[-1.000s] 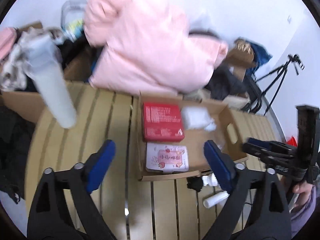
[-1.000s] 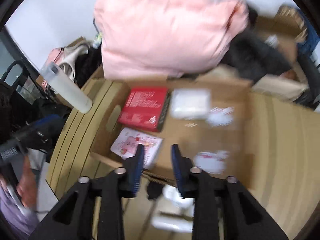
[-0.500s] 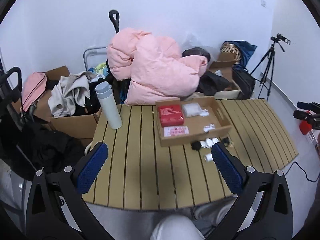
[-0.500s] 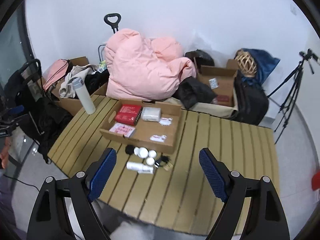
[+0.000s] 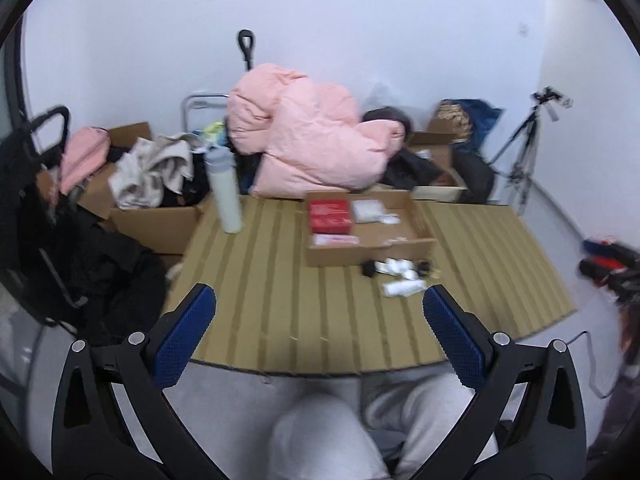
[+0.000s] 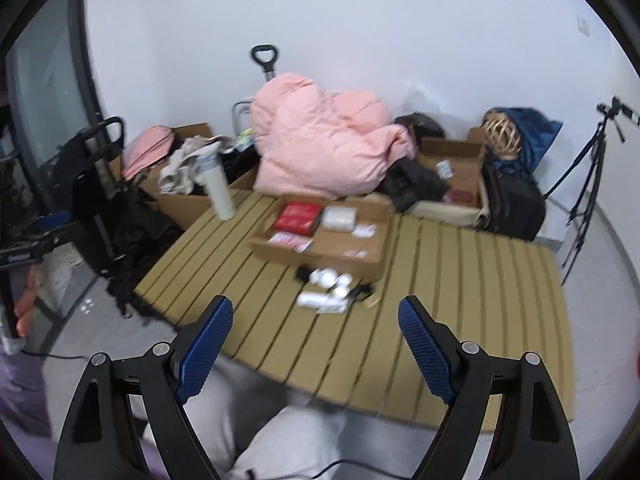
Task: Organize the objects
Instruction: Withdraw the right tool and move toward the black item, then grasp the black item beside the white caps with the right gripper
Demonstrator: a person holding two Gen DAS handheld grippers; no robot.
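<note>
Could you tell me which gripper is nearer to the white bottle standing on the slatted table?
Left, though not by much. The left gripper sits back off the table's near edge with the white bottle ahead to its left; the right gripper sees it farther off, at the far left corner.

Both tools (image 5: 318,332) (image 6: 316,344) wide open, empty

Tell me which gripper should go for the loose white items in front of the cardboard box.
Right gripper, probably. The white items lie almost straight ahead between its open fingers; from the left gripper they sit off toward its right finger. Both are empty.

Print on the red box (image 6: 298,216) – too blurred to read; nothing else legible.
</note>
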